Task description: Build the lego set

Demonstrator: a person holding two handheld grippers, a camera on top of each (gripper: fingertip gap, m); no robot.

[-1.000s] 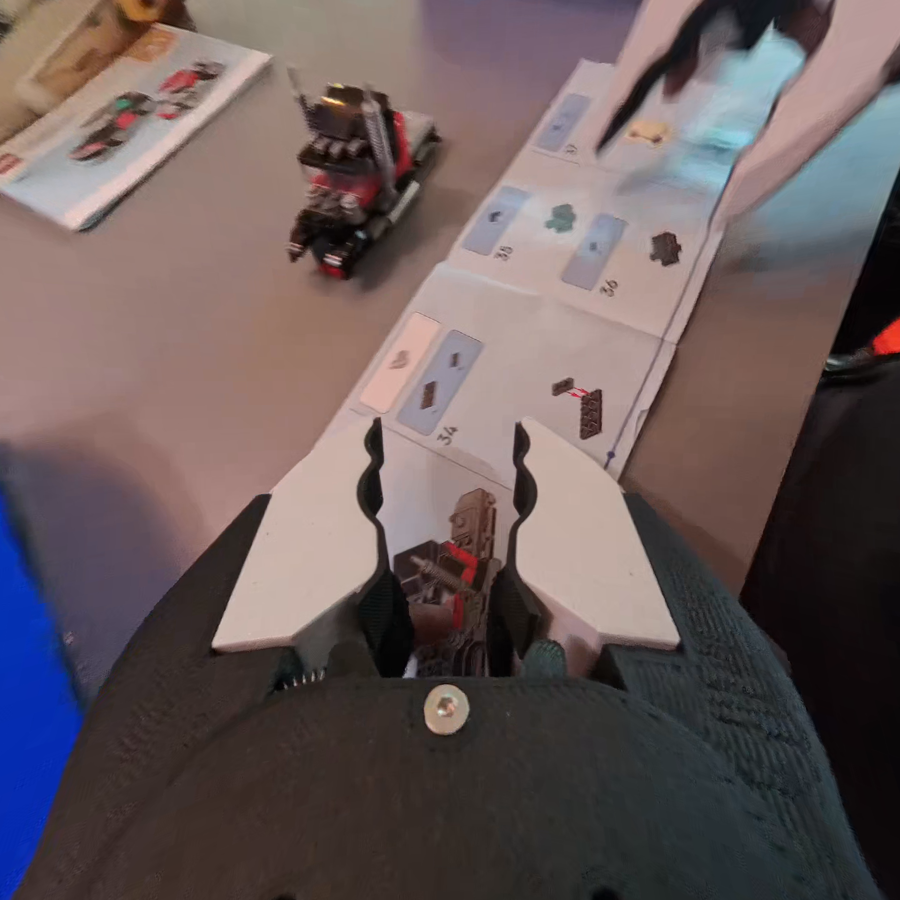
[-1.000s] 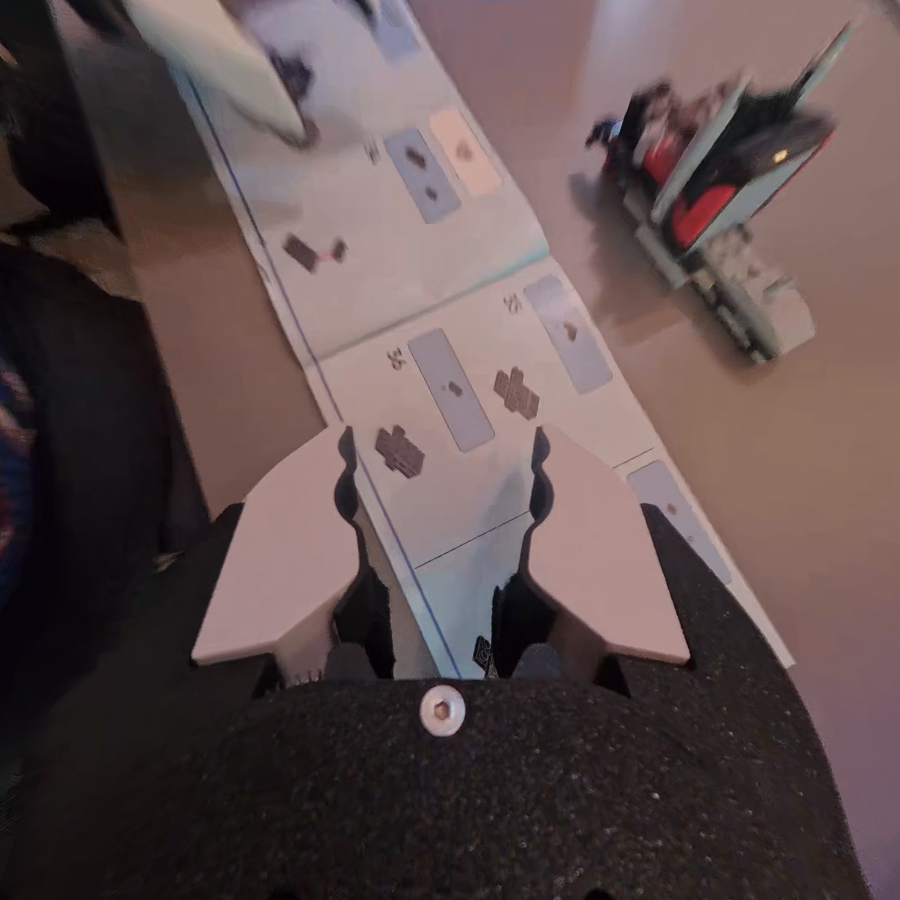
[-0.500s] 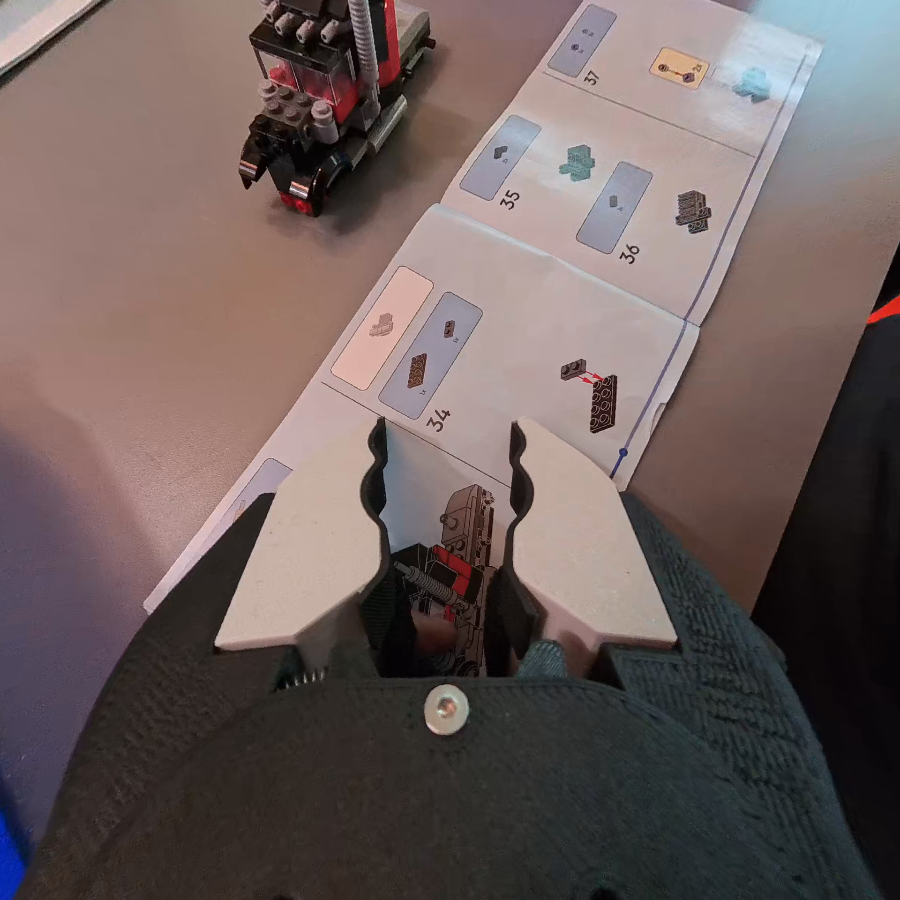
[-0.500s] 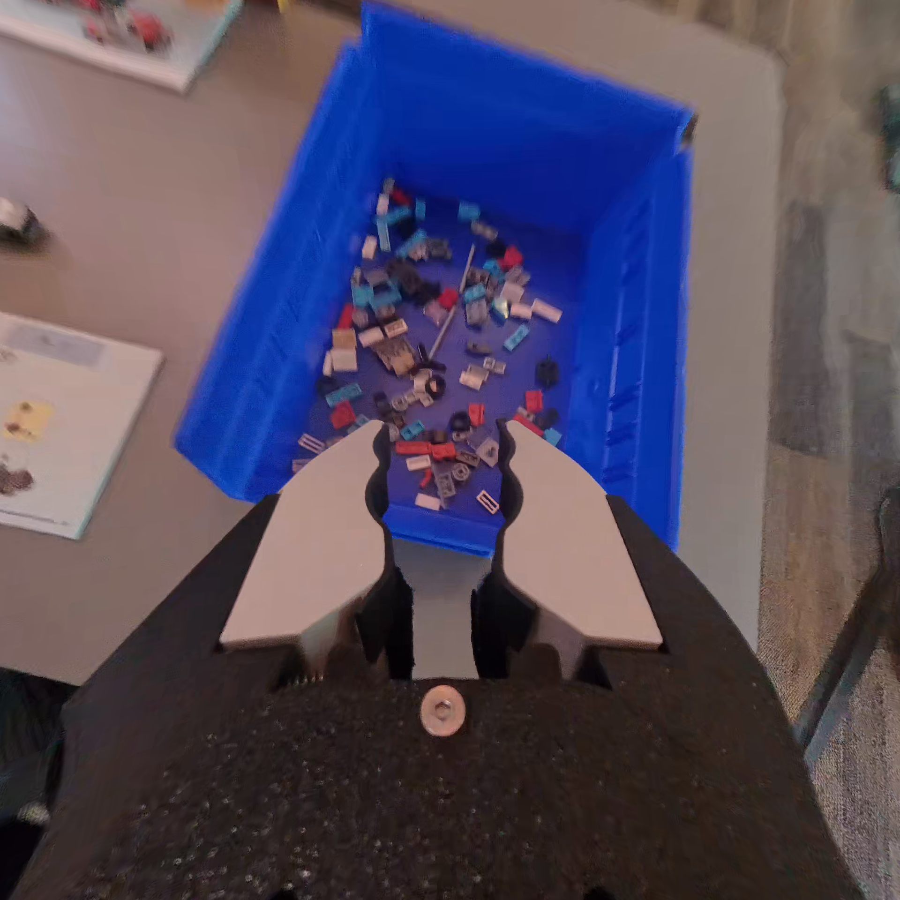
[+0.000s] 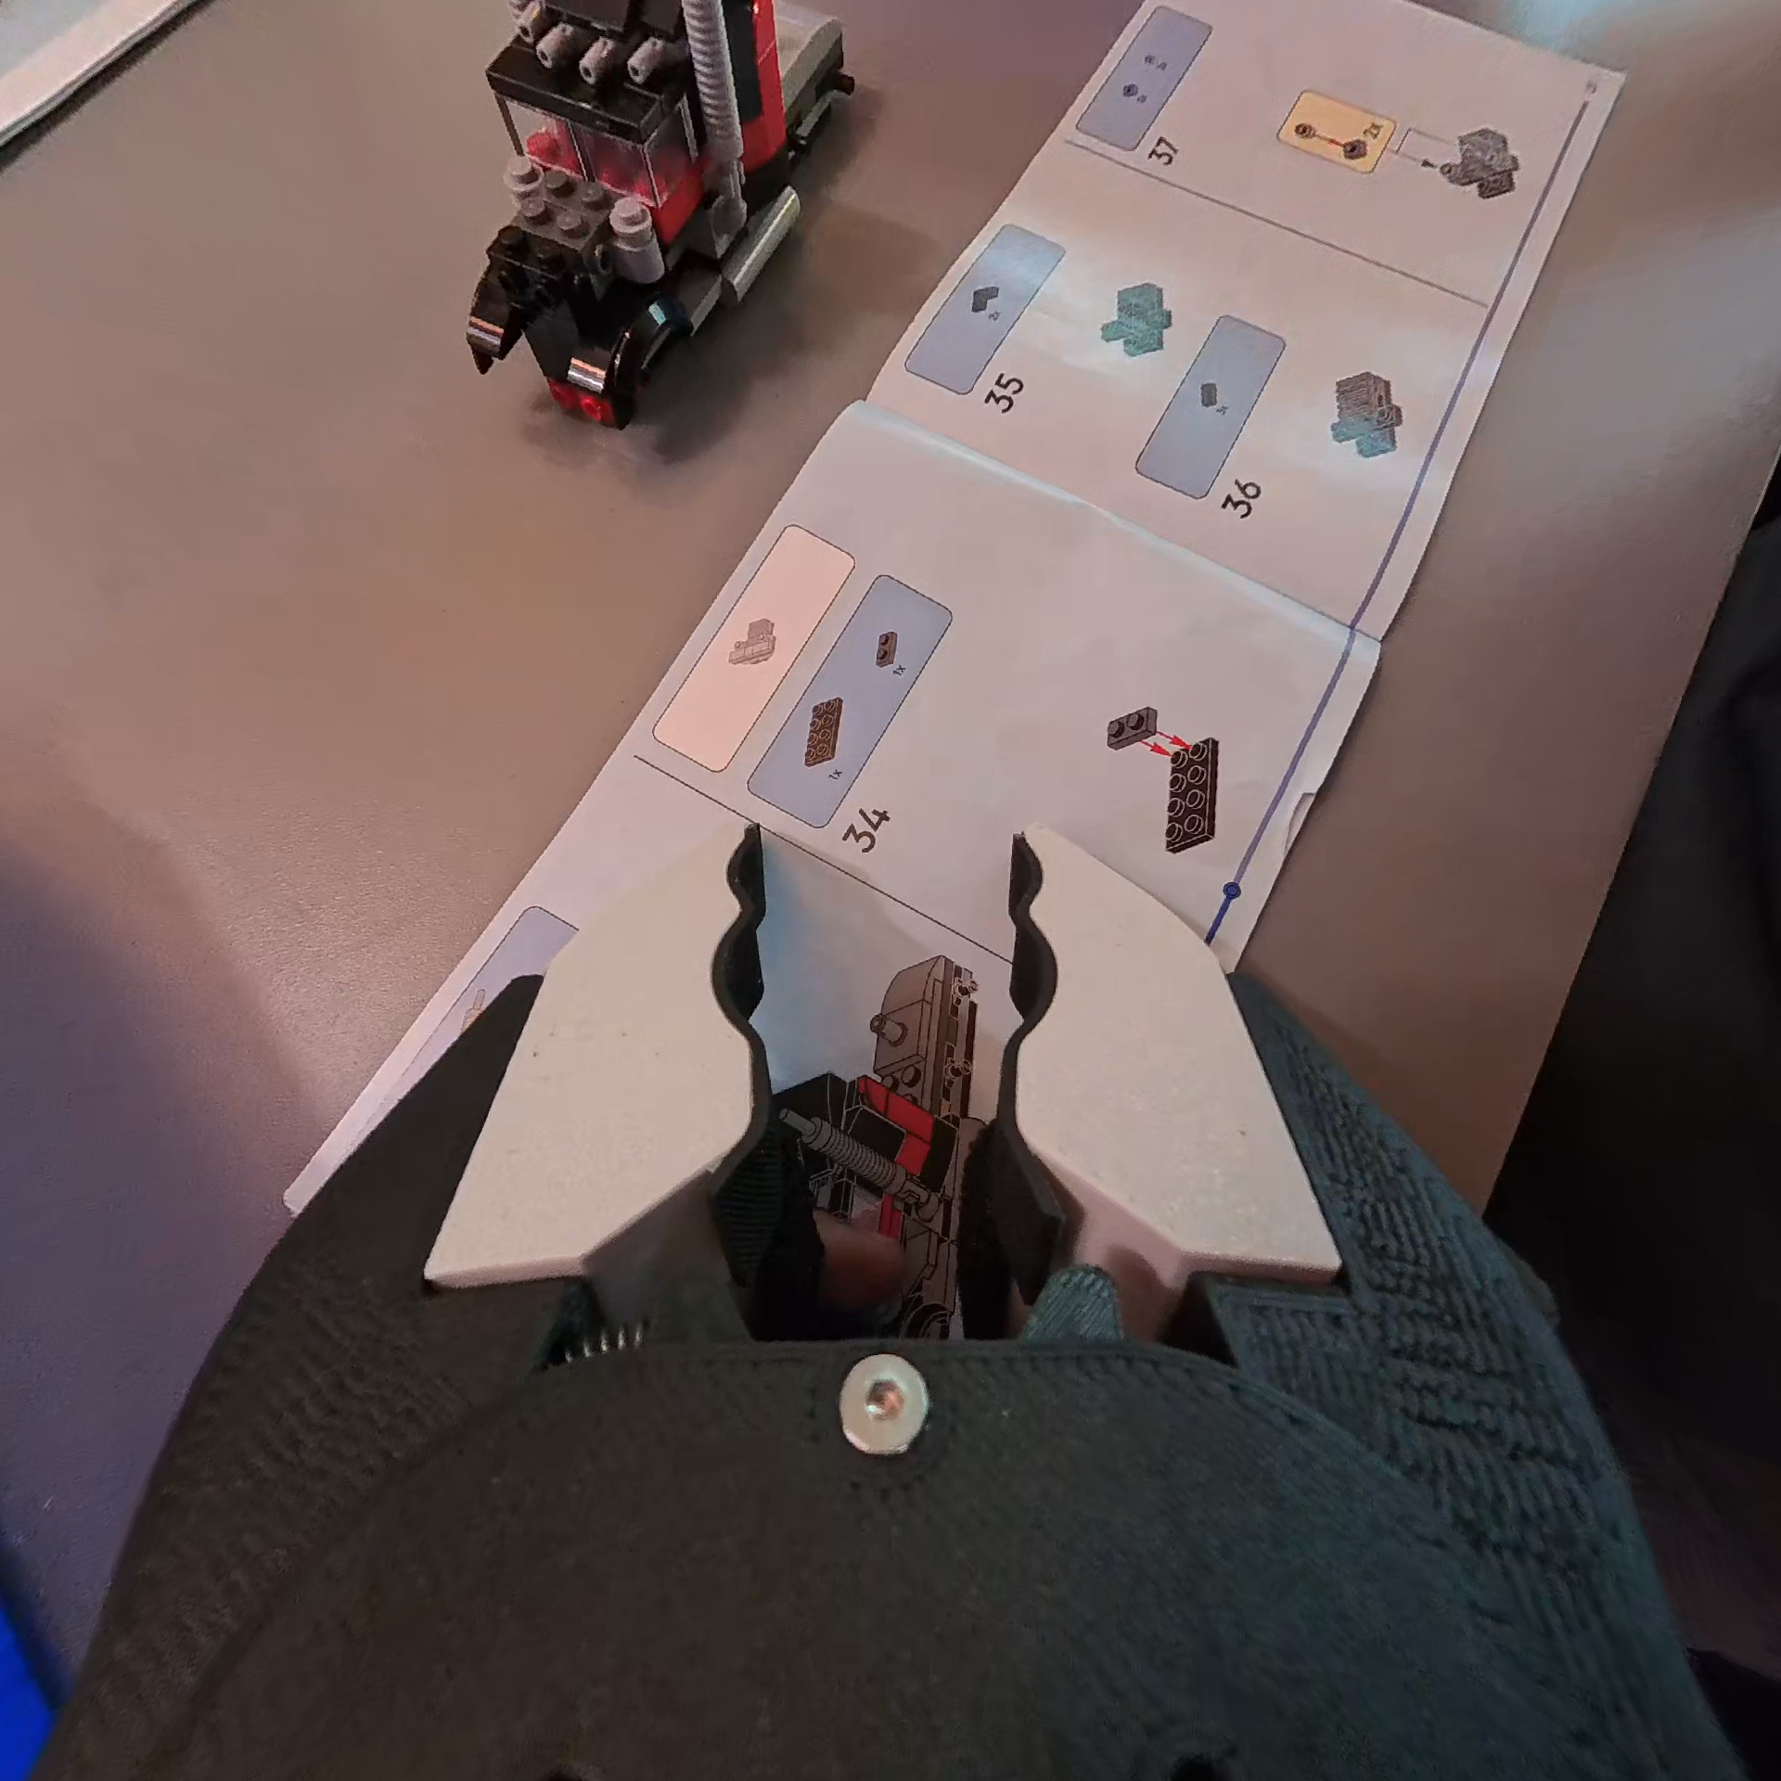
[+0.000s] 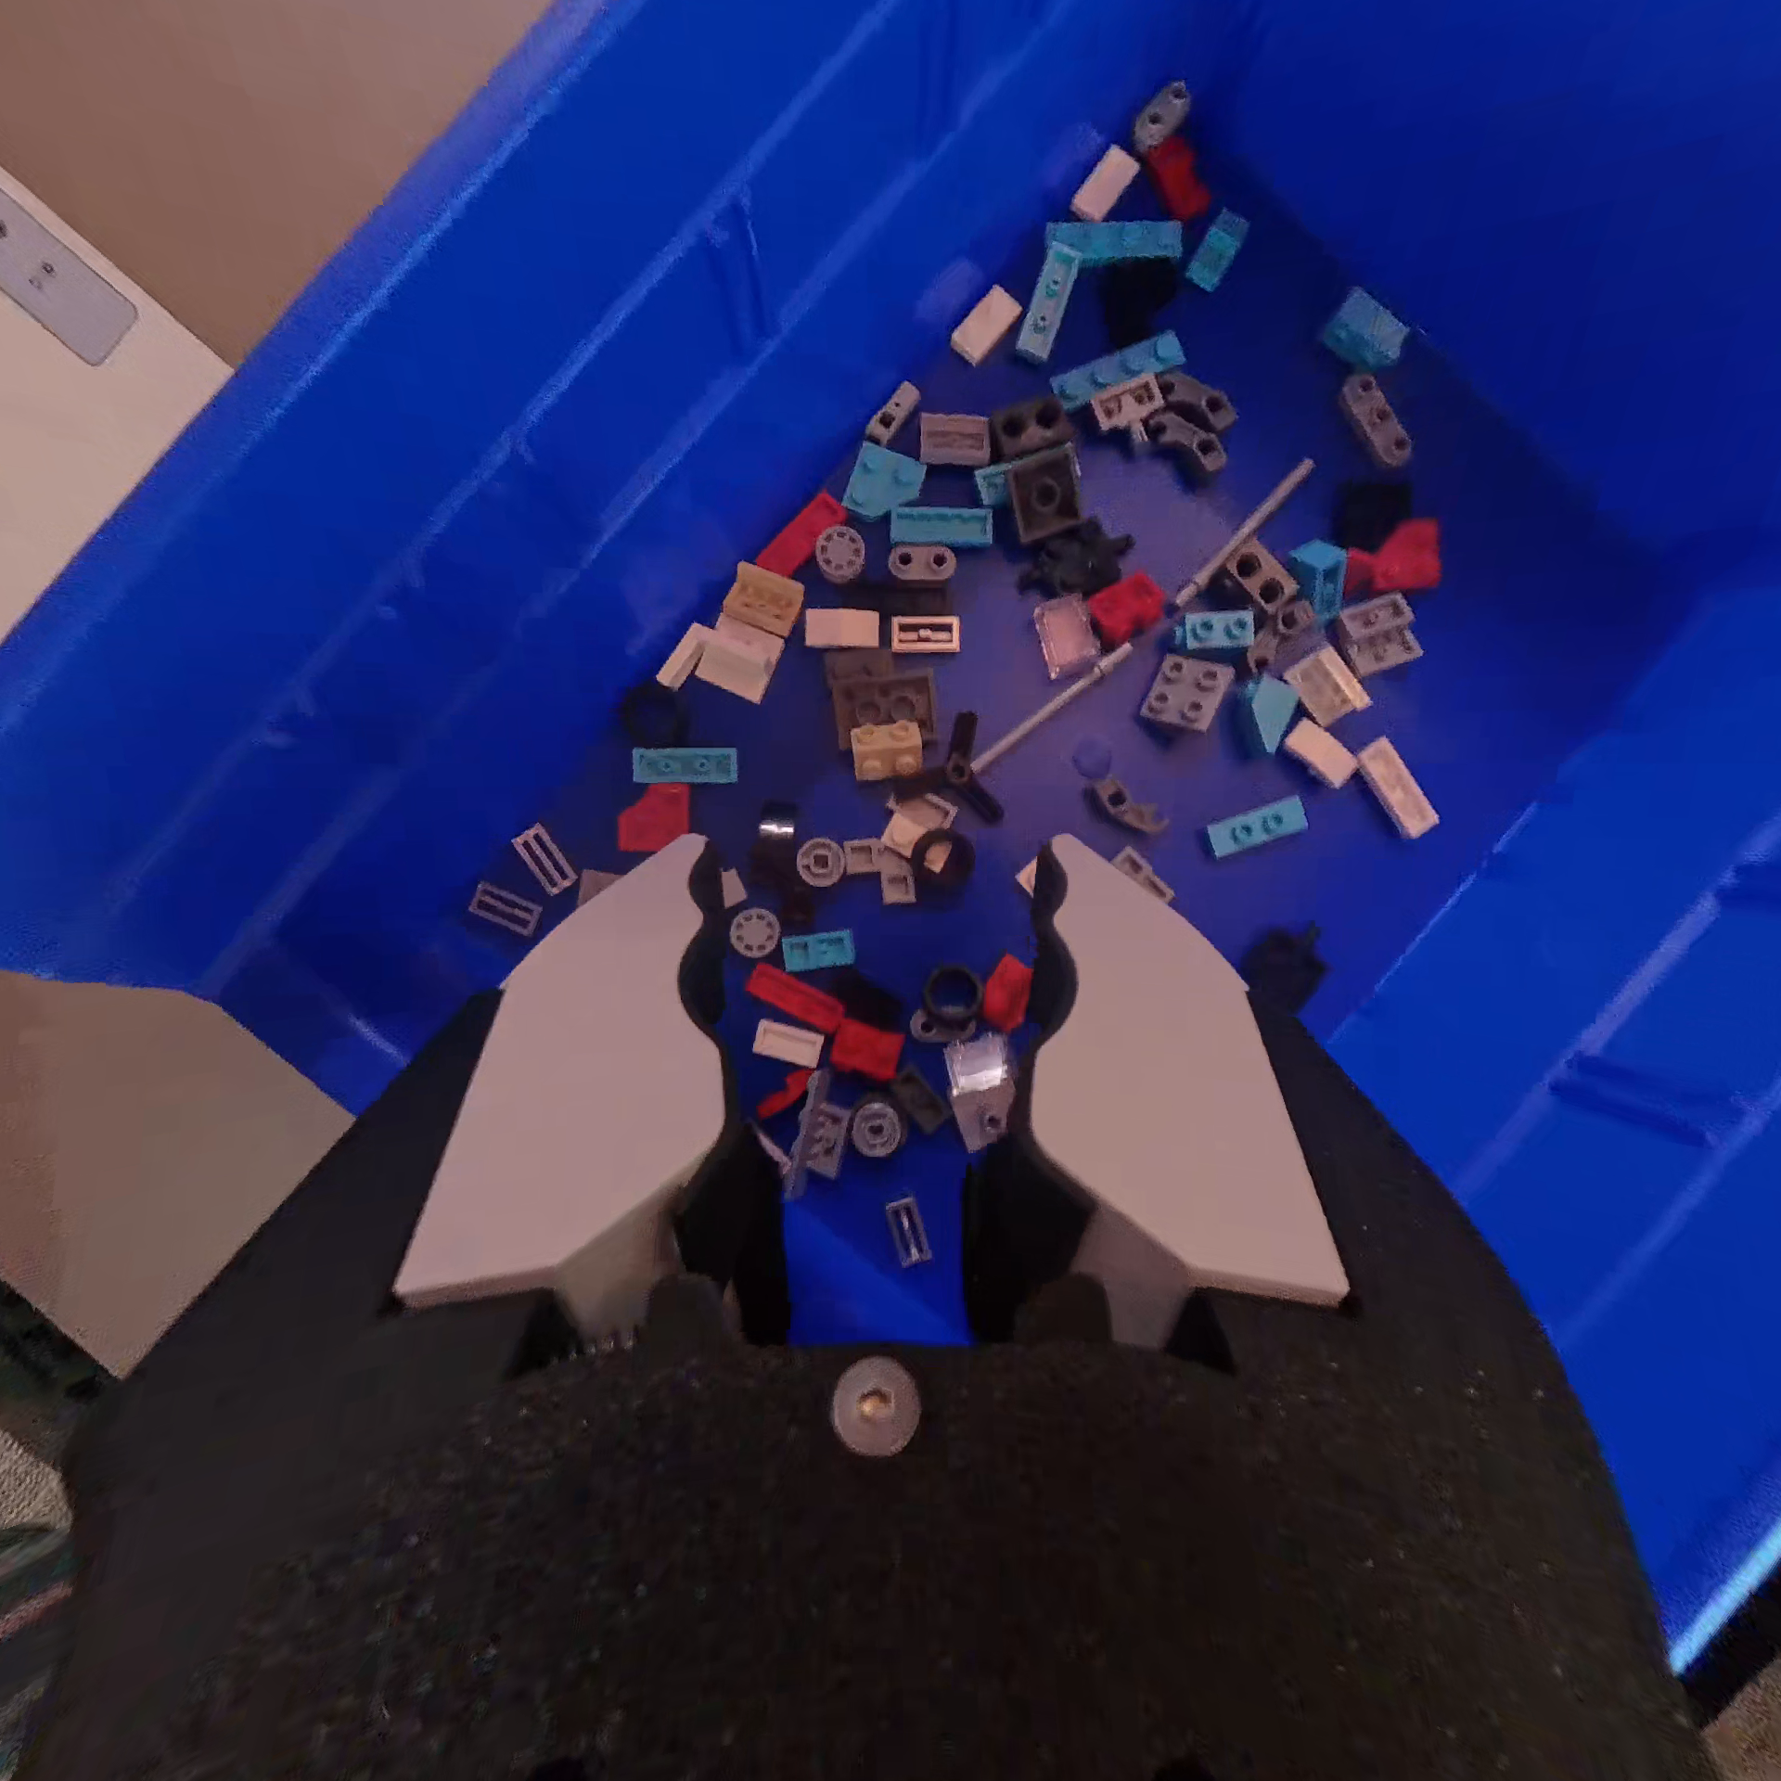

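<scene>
While our left gripper (image 5: 885, 848) hovered with jaws apart and bare over the instruction booklet (image 5: 1060, 598) near the toy truck (image 5: 636, 202), our right gripper (image 6: 875, 858), equally open and empty, hung over loose bricks (image 6: 1012, 626) in the blue bin (image 6: 482, 434), best entered slowly.

Left gripper (image 5: 885, 848) open, nothing in it, over paper booklet (image 5: 1060, 598) mid frame; toy truck (image 5: 636, 202) upper left on grey table (image 5: 289, 578)

Step numbers printed on instruction sheet (image 5: 1108, 598).
</scene>
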